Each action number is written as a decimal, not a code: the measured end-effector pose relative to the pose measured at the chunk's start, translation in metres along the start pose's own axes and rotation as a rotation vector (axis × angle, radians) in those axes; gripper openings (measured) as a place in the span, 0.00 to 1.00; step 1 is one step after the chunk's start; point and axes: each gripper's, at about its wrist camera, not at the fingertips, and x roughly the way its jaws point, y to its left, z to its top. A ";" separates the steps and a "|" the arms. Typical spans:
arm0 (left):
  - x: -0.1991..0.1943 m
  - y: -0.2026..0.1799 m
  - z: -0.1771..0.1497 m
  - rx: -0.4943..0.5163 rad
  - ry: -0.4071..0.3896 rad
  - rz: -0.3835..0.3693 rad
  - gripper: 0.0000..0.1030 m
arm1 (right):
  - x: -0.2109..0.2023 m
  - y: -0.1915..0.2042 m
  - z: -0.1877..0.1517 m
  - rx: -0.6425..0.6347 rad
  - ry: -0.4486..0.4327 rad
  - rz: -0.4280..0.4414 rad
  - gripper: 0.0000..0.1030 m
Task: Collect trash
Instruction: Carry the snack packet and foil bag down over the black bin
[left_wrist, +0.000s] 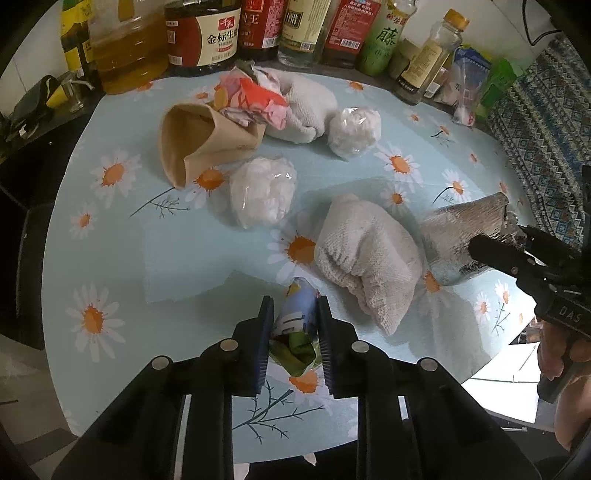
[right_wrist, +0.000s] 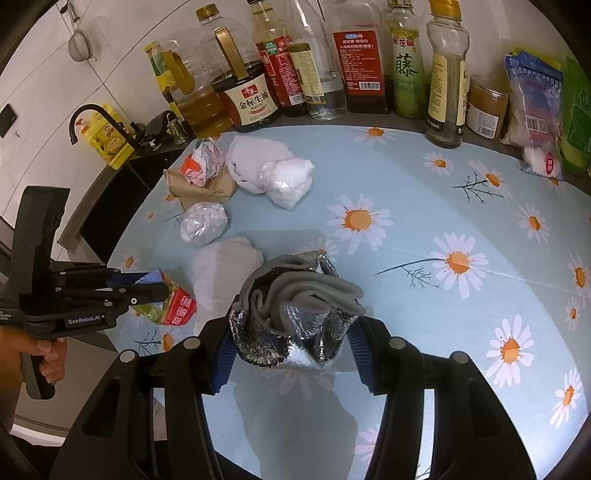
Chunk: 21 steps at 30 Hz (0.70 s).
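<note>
My left gripper (left_wrist: 293, 325) is shut on a crumpled snack wrapper (left_wrist: 295, 328), held just above the near edge of the round daisy-print table (left_wrist: 166, 258); it also shows in the right wrist view (right_wrist: 166, 299). My right gripper (right_wrist: 291, 339) is shut on a crumpled silver foil bag (right_wrist: 295, 314), also seen at the right in the left wrist view (left_wrist: 469, 229). Two clear plastic wads (left_wrist: 262, 195) (left_wrist: 354, 129), a brown paper bag (left_wrist: 199, 144) and a red-pink wrapper (left_wrist: 255, 99) lie on the table.
Two pale folded towels (left_wrist: 365, 254) (left_wrist: 303, 107) lie among the trash. A row of oil and sauce bottles (right_wrist: 332, 66) lines the table's far edge, with packets (right_wrist: 535, 110) at the right. A sink tap (right_wrist: 92, 118) stands left of the table.
</note>
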 end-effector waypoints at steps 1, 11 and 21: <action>-0.002 0.001 -0.001 0.000 -0.003 -0.004 0.21 | 0.000 0.002 0.000 0.000 0.001 -0.001 0.52; -0.015 0.008 -0.009 0.013 -0.031 -0.039 0.20 | -0.009 0.027 -0.012 0.002 -0.005 -0.032 0.52; -0.025 0.022 -0.036 0.023 -0.044 -0.071 0.20 | -0.012 0.061 -0.039 0.008 0.009 -0.056 0.52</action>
